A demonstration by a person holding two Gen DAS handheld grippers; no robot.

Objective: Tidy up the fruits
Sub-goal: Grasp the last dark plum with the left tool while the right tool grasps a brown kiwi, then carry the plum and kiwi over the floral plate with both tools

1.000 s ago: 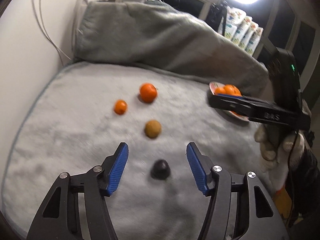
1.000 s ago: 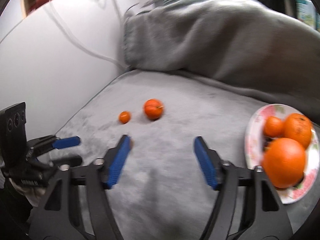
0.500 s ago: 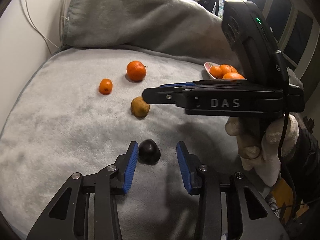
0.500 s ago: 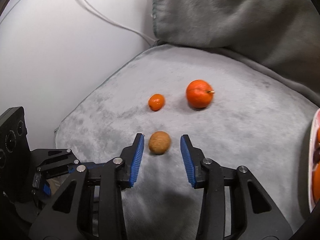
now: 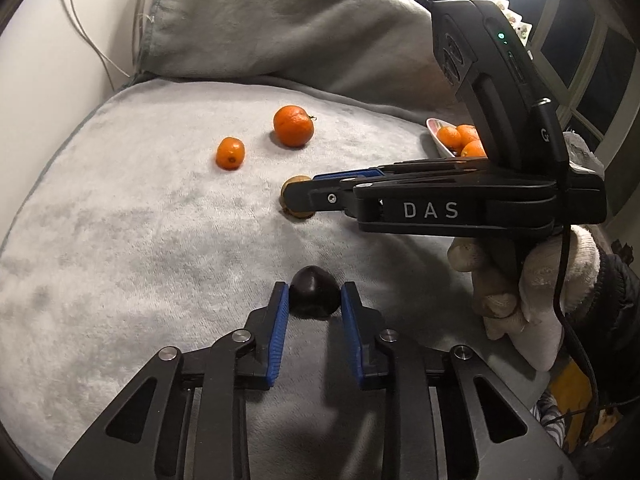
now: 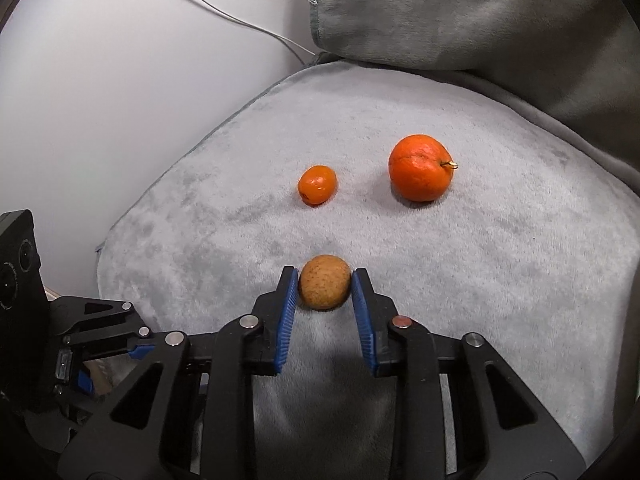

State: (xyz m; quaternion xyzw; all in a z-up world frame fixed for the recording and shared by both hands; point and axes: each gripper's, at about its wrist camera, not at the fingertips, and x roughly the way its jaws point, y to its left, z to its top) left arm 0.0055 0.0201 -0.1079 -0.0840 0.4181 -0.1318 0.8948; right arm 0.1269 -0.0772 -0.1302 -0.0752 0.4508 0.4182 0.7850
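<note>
While the dark fruit [image 5: 312, 295] sits pinched between the left gripper [image 5: 312, 300] fingers, the brown fruit [image 6: 325, 287] is pinched by the right gripper [image 6: 325, 289]; two oranges lie beyond the fingertips on the grey blanket [image 6: 500, 280]. Only the left view shows the plate [image 5: 436, 134] holding oranges.

White letters "DAS" on side of black plastic right gripper [image 5: 298, 200], left wrist view. Single white "G" on its upright black camera housing [image 5: 496, 92]. No other text readable.
</note>
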